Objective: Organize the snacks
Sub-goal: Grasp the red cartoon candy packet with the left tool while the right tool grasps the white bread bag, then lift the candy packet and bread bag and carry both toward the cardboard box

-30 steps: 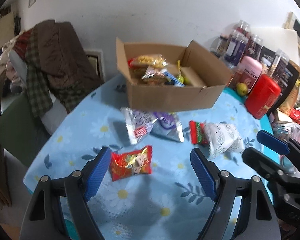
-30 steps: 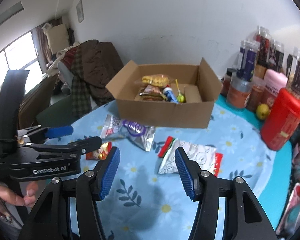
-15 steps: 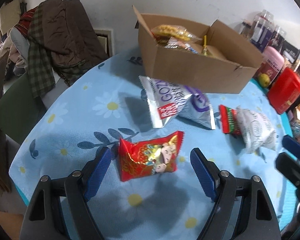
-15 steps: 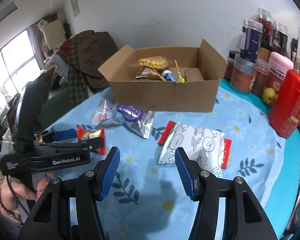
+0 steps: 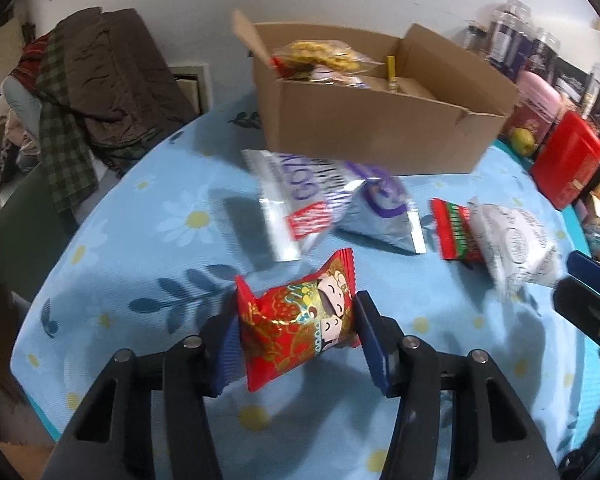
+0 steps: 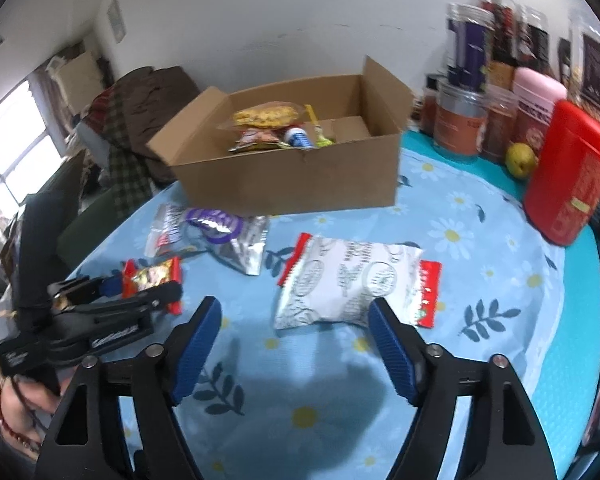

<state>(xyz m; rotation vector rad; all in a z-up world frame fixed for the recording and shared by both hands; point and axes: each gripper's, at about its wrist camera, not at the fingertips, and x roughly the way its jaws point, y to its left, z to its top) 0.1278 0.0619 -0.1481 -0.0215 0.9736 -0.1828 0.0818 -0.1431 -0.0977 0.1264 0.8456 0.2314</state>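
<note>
A red snack packet (image 5: 300,328) with a cartoon figure sits between the blue pads of my left gripper (image 5: 296,320). The jaws are closing and both pads press its sides. In the right wrist view this same gripper (image 6: 148,280) holds the red packet (image 6: 152,276) low over the table at the left. My right gripper (image 6: 296,312) is opening wide, and the white packet with red ends (image 6: 348,280) lies just ahead of its fingertips, untouched. Two silver and purple packets (image 6: 208,232) lie in front of the open cardboard box (image 6: 292,184), which holds several snacks.
A blue daisy tablecloth (image 6: 480,240) covers the round table. A red container (image 6: 568,188), a pear (image 6: 520,158) and several jars (image 6: 468,120) line the right rear edge. Clothes hang over a chair (image 5: 92,92) beyond the left edge.
The left gripper came down around the red packet and its jaws closed on it. The right gripper's jaws spread wider and moved closer to the white packet.
</note>
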